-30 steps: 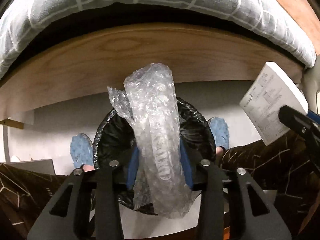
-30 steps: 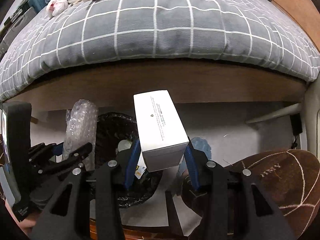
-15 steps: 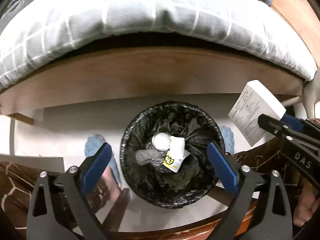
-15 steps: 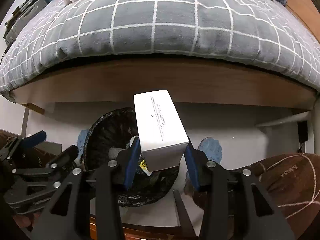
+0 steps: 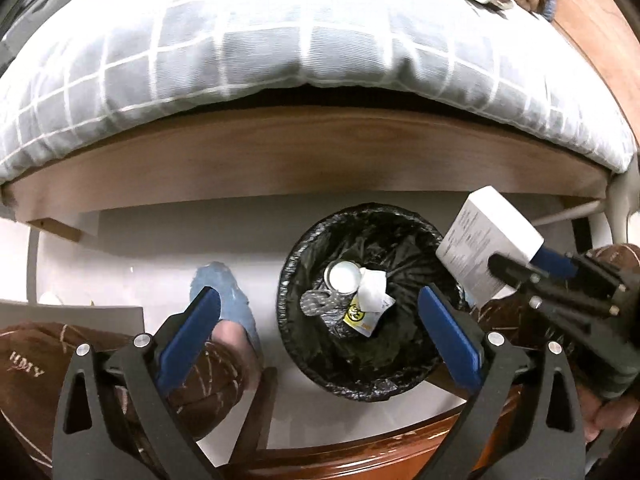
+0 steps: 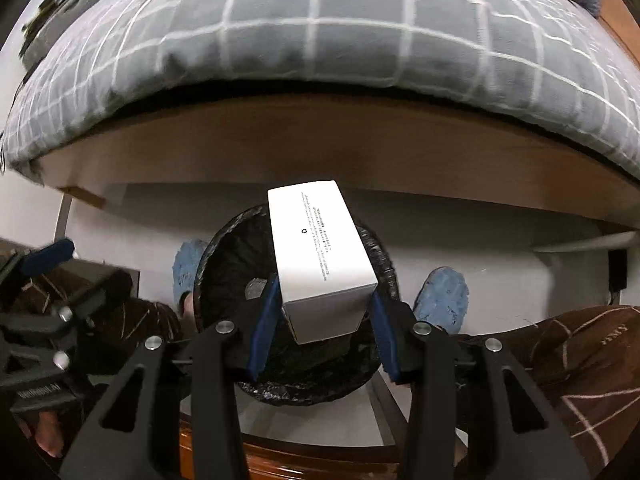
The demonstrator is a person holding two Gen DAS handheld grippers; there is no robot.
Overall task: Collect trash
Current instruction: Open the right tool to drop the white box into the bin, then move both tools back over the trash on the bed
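Observation:
A round bin with a black liner (image 5: 304, 248) stands on the white floor below the bed; in it lie a round lid (image 5: 342, 275), crumpled paper (image 5: 373, 291) and a wrapper. My left gripper (image 5: 320, 320) is open and empty above the bin's left side. My right gripper (image 6: 322, 312) is shut on a white box (image 6: 318, 248) and holds it above the bin (image 6: 224, 264). The box also shows in the left wrist view (image 5: 486, 248), over the bin's right rim. The bubble wrap is not clearly visible.
A wooden bed frame (image 5: 320, 152) with a grey checked duvet (image 5: 280, 40) runs behind the bin. The person's blue slippers (image 6: 442, 294) and brown trouser legs (image 6: 580, 344) flank the bin. A wooden edge (image 5: 360, 452) lies below the grippers.
My left gripper opened and let go of the bubble wrap, which is gone from its jaws, then moved left. My right gripper carried the white box over the bin.

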